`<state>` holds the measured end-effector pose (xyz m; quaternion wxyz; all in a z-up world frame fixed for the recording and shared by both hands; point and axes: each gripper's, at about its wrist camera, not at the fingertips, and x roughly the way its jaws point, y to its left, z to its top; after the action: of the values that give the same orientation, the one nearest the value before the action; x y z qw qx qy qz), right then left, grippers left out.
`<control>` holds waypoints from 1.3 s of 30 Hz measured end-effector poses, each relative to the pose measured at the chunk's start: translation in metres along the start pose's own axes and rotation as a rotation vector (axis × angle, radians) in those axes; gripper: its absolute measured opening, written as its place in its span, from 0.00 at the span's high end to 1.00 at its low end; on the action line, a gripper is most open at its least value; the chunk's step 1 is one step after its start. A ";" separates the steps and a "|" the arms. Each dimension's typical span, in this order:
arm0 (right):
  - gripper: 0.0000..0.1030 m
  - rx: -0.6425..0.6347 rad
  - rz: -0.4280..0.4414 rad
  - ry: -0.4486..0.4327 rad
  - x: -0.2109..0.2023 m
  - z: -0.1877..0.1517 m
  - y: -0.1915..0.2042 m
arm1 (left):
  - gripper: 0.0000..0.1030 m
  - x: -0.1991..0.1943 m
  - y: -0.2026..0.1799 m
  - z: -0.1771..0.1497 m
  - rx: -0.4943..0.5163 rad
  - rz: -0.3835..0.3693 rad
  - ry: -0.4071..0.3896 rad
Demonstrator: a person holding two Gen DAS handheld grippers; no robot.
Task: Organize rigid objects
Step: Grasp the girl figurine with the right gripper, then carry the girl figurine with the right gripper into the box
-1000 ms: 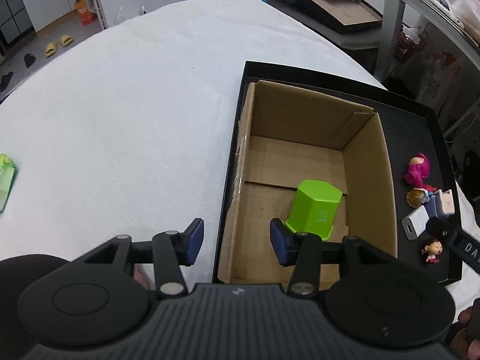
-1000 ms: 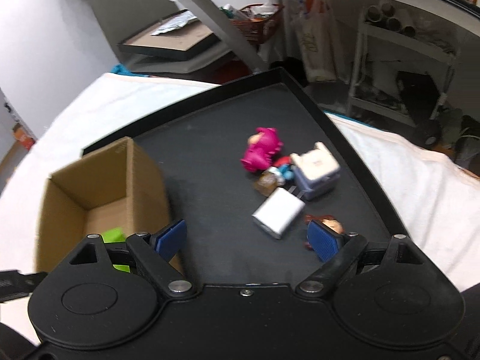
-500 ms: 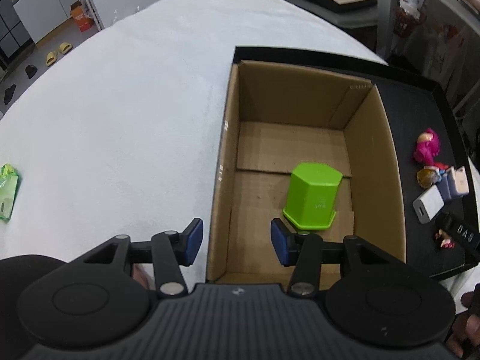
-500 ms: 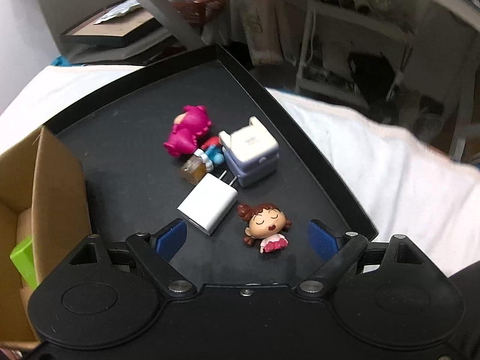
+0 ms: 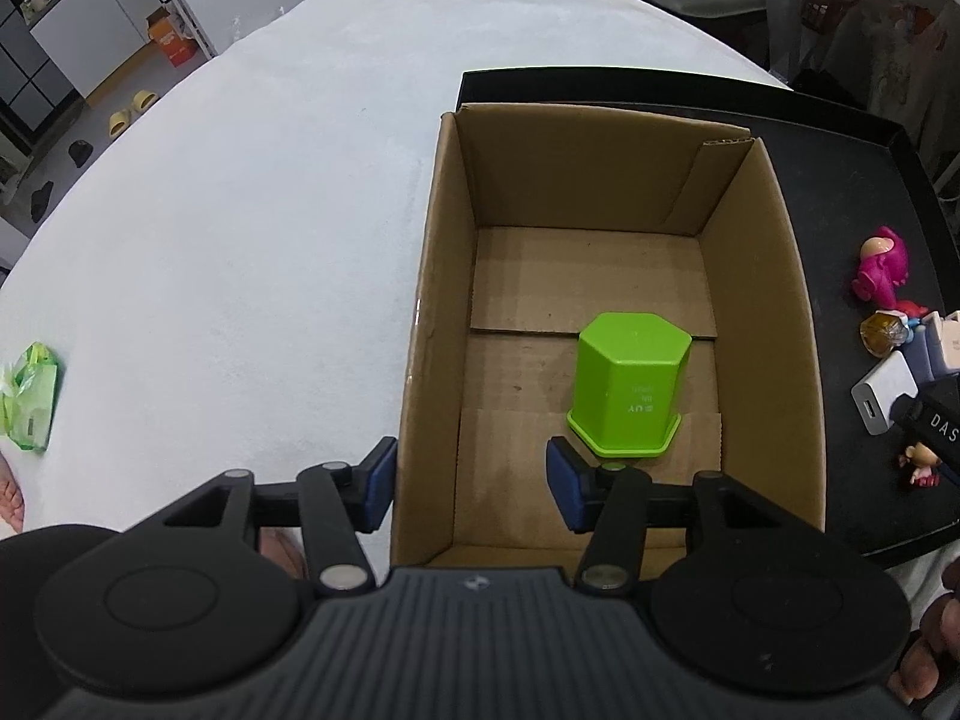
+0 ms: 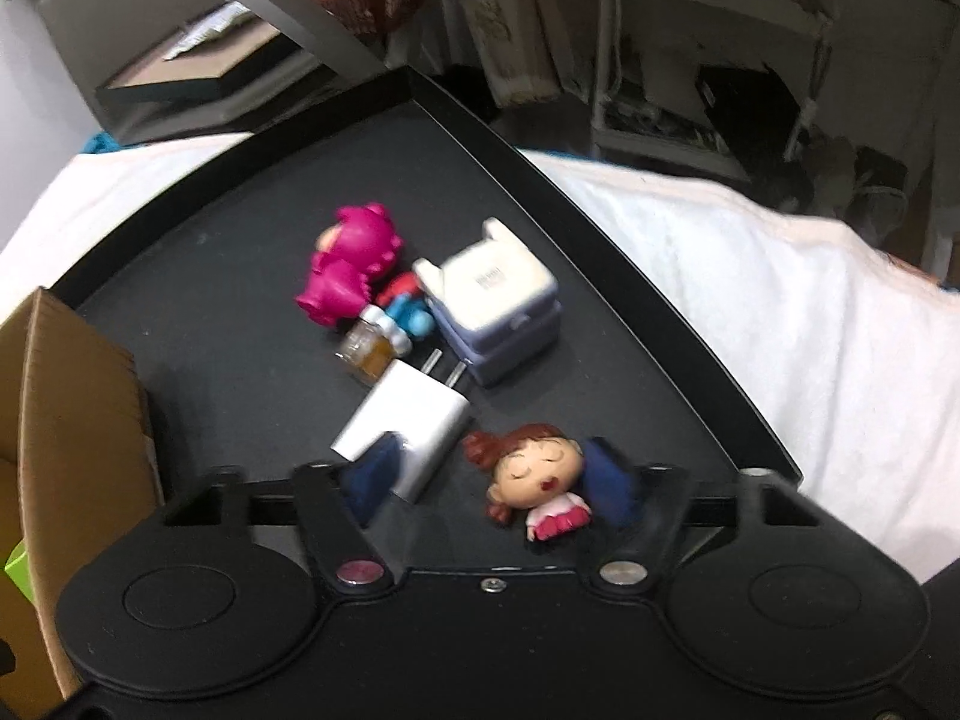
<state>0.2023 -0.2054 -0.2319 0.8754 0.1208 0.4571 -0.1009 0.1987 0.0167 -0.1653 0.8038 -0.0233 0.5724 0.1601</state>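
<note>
A cardboard box (image 5: 774, 312) stands on a black tray (image 6: 240, 210). Inside it sits a green hexagonal container (image 5: 627, 384), upside down. My left gripper (image 5: 474, 486) is open, with one finger on each side of the box's near left wall. On the tray to the right lie a small brown-haired doll (image 6: 534, 480), a white charger (image 6: 408, 420), a pink figure (image 6: 351, 276), a purple-white box (image 6: 492, 294), a blue-red figure (image 6: 408, 306) and a small amber bottle (image 6: 366, 351). My right gripper (image 6: 492, 477) is open low over the tray. The doll lies between its fingers and the charger's corner is by the left one.
The tray rests on a white cloth (image 5: 240, 210) over the table. A green packet (image 5: 30, 396) lies at the far left of the cloth. Shelves, bags and a slanted metal frame (image 6: 312, 18) crowd the room beyond the tray's right edge.
My right gripper came down and forward onto the doll, and its fingers drew closer together. My left gripper rose slightly over the box and stayed open.
</note>
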 end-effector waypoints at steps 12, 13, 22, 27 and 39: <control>0.59 0.010 0.064 -0.032 -0.012 0.002 -0.003 | 0.49 -0.004 0.001 0.004 0.003 -0.010 -0.017; 0.59 -0.010 0.054 -0.051 -0.016 0.001 0.000 | 0.49 -0.005 0.002 0.004 0.003 -0.013 -0.017; 0.59 -0.088 0.066 -0.115 -0.039 0.007 0.012 | 0.49 0.000 0.012 0.003 -0.016 -0.061 -0.010; 0.59 -0.094 0.078 -0.129 -0.047 0.012 0.020 | 0.49 0.005 0.020 0.003 -0.031 -0.079 -0.005; 0.59 -0.159 0.107 -0.152 -0.073 0.018 0.062 | 0.50 0.013 0.043 0.013 -0.060 -0.142 -0.029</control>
<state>0.1934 -0.1470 -0.1543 0.9183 0.0669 0.3892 -0.0263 0.2024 0.0633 -0.1666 0.8204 -0.0855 0.5524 0.1203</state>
